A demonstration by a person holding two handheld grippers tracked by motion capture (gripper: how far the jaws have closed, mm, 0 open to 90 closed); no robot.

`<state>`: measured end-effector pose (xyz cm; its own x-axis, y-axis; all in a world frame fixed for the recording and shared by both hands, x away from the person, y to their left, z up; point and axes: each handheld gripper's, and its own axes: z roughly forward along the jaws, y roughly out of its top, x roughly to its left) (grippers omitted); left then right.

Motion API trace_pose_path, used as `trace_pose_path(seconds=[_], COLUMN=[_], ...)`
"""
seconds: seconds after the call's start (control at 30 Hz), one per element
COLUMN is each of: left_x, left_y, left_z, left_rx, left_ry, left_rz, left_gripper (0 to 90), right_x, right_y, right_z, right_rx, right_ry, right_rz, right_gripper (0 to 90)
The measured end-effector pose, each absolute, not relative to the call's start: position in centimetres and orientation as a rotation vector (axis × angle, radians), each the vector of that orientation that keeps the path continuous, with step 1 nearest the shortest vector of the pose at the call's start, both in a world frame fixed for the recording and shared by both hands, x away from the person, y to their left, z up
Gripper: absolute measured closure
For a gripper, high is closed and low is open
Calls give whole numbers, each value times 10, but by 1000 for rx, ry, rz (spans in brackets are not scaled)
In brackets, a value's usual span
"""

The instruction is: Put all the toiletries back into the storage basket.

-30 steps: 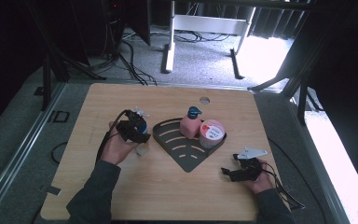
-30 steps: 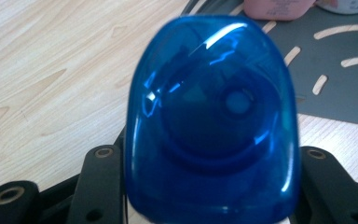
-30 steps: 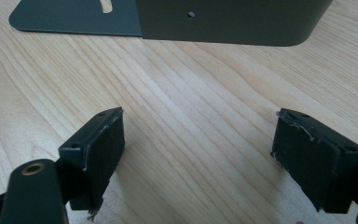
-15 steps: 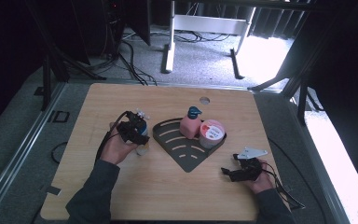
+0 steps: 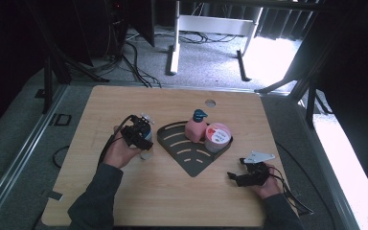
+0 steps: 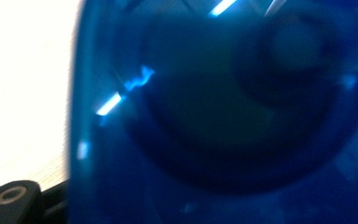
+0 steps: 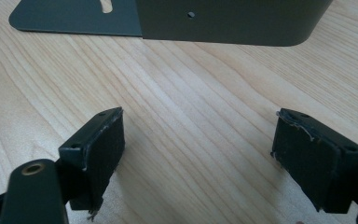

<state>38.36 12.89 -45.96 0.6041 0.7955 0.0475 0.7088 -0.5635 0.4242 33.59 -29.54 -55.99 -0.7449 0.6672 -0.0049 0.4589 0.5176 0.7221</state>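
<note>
Nothing moved: one blue bottle (image 6: pixel 223 121)

1. A light wooden table (image 5: pixel 124 201) with visible grain stands mid-frame in the high view, with a small round hole (image 5: pixel 210 102) near its upper edge.
2. A dark, fan-shaped slotted rack (image 5: pixel 184 149) lies flat at the centre of the table.
3. A blue bottle (image 5: pixel 146 143) stands on the wood just left of the rack.
4. In the right gripper view, bare wood (image 7: pixel 191 107) runs across the lower frame, and the rack's dark wall (image 7: pixel 233 21) rests on it at the top.
</note>
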Motion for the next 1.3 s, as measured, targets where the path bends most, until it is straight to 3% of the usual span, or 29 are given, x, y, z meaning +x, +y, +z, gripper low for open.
trace_pose_path(seconds=[1.3], left_x=[387], left_y=[135], left_z=[-461], left_rx=[2477], left_ry=[1233], left_rz=[265], left_gripper=[549], right_x=[336], right_y=[-295], right_z=[-560], right_rx=[946], right_ry=[2479], right_rz=[1056], right_gripper=[166])
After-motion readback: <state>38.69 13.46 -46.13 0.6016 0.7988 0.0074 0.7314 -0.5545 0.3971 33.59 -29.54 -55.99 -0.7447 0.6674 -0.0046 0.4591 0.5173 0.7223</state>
